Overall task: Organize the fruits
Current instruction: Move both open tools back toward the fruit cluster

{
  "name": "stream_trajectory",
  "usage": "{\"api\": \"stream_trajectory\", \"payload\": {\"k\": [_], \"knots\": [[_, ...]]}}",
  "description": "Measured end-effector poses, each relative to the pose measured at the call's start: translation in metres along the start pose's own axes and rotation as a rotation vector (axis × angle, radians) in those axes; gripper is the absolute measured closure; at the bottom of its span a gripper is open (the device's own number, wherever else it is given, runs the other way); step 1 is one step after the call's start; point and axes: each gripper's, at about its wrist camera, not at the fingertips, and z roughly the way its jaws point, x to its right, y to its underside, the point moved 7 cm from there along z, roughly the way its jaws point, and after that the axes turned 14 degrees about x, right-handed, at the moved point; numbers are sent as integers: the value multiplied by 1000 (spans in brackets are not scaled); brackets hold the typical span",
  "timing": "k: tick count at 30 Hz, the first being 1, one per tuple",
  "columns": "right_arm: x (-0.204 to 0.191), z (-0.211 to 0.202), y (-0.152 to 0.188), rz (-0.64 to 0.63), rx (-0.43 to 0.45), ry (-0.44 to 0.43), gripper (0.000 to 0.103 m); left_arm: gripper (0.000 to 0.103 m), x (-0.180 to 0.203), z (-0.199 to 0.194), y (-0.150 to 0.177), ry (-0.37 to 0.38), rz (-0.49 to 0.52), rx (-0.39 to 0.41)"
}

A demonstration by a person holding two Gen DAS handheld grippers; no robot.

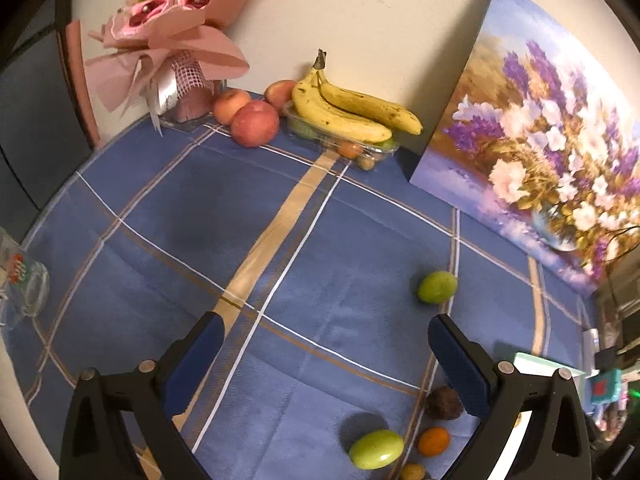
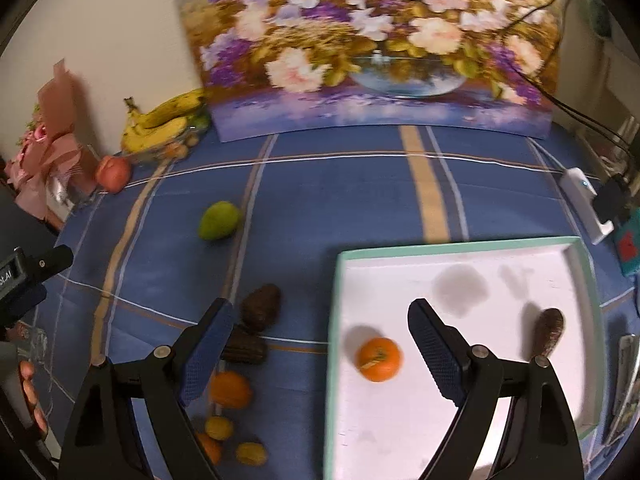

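Observation:
My right gripper (image 2: 320, 328) is open and empty above the left edge of a white tray (image 2: 460, 420) with a teal rim. An orange (image 2: 378, 359) lies in the tray between the fingers, with a brown fruit (image 2: 548, 330) to its right. Left of the tray lie dark brown fruits (image 2: 260, 307), an orange (image 2: 231, 390) and small yellow fruits (image 2: 219, 428). A green fruit (image 2: 219, 220) lies farther out. My left gripper (image 1: 326, 336) is open and empty over the blue cloth, with a green fruit (image 1: 437, 287) ahead right and another green fruit (image 1: 376, 449) below it.
Bananas (image 1: 352, 114) rest on a clear fruit box (image 1: 344, 144) by the wall, with red apples (image 1: 255, 123) and a pink bouquet (image 1: 168, 40) to their left. A flower painting (image 2: 368, 48) leans on the wall. A glass (image 1: 24, 284) stands at the left; a charger and cables (image 2: 588, 200) at the right.

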Motion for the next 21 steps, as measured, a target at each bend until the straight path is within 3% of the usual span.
{"api": "stream_trajectory", "payload": {"k": [10, 21], "knots": [[-23, 7, 4, 0, -15, -16, 14, 1, 17, 8, 44, 55, 64, -148], [-17, -1, 26, 35, -66, -3, 16, 7, 25, 13, 106, 86, 38, -303]]}}
